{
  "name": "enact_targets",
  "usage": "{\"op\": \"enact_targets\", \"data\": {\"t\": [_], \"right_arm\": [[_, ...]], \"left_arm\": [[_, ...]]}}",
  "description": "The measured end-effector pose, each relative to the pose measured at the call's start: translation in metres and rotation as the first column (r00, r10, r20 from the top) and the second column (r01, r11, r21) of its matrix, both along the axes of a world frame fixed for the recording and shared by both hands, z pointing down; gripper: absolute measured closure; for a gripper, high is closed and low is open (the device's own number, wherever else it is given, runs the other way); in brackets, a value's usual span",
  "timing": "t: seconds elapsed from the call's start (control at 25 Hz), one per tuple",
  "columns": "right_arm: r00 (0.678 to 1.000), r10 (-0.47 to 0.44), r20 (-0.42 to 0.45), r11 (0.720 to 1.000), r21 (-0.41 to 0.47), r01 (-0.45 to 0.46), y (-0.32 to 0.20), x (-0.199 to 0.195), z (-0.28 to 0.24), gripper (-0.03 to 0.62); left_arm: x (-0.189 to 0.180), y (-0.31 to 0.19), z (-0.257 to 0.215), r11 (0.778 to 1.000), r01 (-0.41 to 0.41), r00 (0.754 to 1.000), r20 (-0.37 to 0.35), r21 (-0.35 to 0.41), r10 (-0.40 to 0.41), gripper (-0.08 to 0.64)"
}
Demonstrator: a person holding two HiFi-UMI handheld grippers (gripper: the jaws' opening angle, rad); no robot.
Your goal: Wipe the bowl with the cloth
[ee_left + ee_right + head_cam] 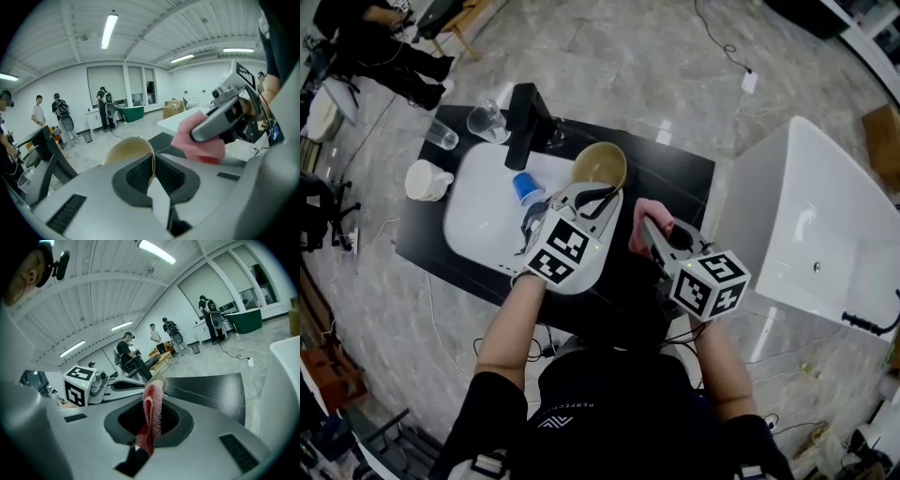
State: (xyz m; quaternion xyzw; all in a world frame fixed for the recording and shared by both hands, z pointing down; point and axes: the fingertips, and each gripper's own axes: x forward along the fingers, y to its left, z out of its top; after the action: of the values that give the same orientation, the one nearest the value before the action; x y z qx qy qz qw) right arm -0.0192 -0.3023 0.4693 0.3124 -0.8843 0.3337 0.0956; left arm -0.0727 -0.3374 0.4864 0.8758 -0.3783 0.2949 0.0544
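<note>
A tan bowl [599, 165] hangs above the sink, tilted on its side, with my left gripper [598, 199] shut on its rim. In the left gripper view the bowl's thin rim [152, 164] sits pinched between the two dark pads. My right gripper [652, 232] is shut on a pink cloth [647, 223], just right of the bowl and apart from it. In the right gripper view the cloth [152, 411] stands up between the pads, with the left gripper's marker cube [76, 385] behind it. The left gripper view shows the cloth [199, 140] bunched under the right gripper's fingers.
A black table [675, 173] holds a white sink basin [483, 220] with a blue cup [525, 187] in it and a black faucet [525, 122] behind. Two glasses [487, 120] and a white cup [425, 180] stand at the left. A white bathtub [825, 225] is at the right.
</note>
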Motion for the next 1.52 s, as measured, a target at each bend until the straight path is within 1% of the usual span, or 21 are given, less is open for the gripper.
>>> {"op": "enact_targets", "data": {"t": [0.16,0.28,0.36,0.52,0.76,0.92,1.08,1.16,1.24,1.4,1.52], "right_arm": [[1.000,0.009,0.002,0.999,0.032,-0.009,0.010,-0.002,-0.010,0.546],[1.000,0.020,0.008,0.998,0.057,-0.020,0.019,0.000,-0.019,0.546],[1.000,0.028,0.014,0.997,0.076,-0.029,0.025,0.001,-0.028,0.546],[0.999,0.041,0.029,0.992,0.116,-0.044,0.032,0.002,-0.045,0.546],[0.999,0.024,0.046,0.983,0.181,-0.032,0.041,-0.004,-0.074,0.546],[0.997,-0.003,0.077,0.971,0.240,-0.015,0.051,-0.007,-0.097,0.546],[0.994,-0.060,0.094,0.959,0.280,0.031,0.060,-0.015,-0.111,0.546],[0.991,-0.082,0.109,0.953,0.300,0.046,0.063,-0.018,-0.117,0.546],[0.990,-0.092,0.103,0.946,0.320,0.055,0.065,-0.020,-0.122,0.546],[0.993,-0.097,0.073,0.934,0.351,0.066,0.068,-0.022,-0.126,0.546],[0.993,-0.098,0.073,0.928,0.366,0.065,0.067,-0.018,-0.130,0.545]], "left_arm": [[-0.002,0.014,-0.009,0.999,0.042,0.995,-0.090,-0.025,-0.044,0.537],[-0.001,0.027,-0.016,0.997,0.056,0.982,-0.175,-0.055,-0.065,0.538],[-0.001,0.034,-0.021,0.996,0.060,0.970,-0.232,-0.071,-0.075,0.538],[-0.002,0.046,-0.033,0.994,0.055,0.946,-0.315,-0.090,-0.081,0.538],[-0.001,0.066,-0.062,0.995,0.042,0.894,-0.441,-0.094,-0.079,0.538],[0.005,0.083,-0.082,0.997,0.009,0.871,-0.489,-0.080,-0.047,0.538],[0.005,0.097,-0.095,0.996,-0.037,0.834,-0.551,-0.087,-0.017,0.538],[0.006,0.103,-0.101,0.994,-0.064,0.821,-0.571,-0.088,0.002,0.538],[0.007,0.110,-0.108,0.992,-0.098,0.814,-0.579,-0.075,0.037,0.538],[0.009,0.126,-0.120,0.985,-0.167,0.814,-0.569,-0.034,0.118,0.538],[0.008,0.133,-0.129,0.976,-0.219,0.796,-0.581,-0.011,0.172,0.538]]}}
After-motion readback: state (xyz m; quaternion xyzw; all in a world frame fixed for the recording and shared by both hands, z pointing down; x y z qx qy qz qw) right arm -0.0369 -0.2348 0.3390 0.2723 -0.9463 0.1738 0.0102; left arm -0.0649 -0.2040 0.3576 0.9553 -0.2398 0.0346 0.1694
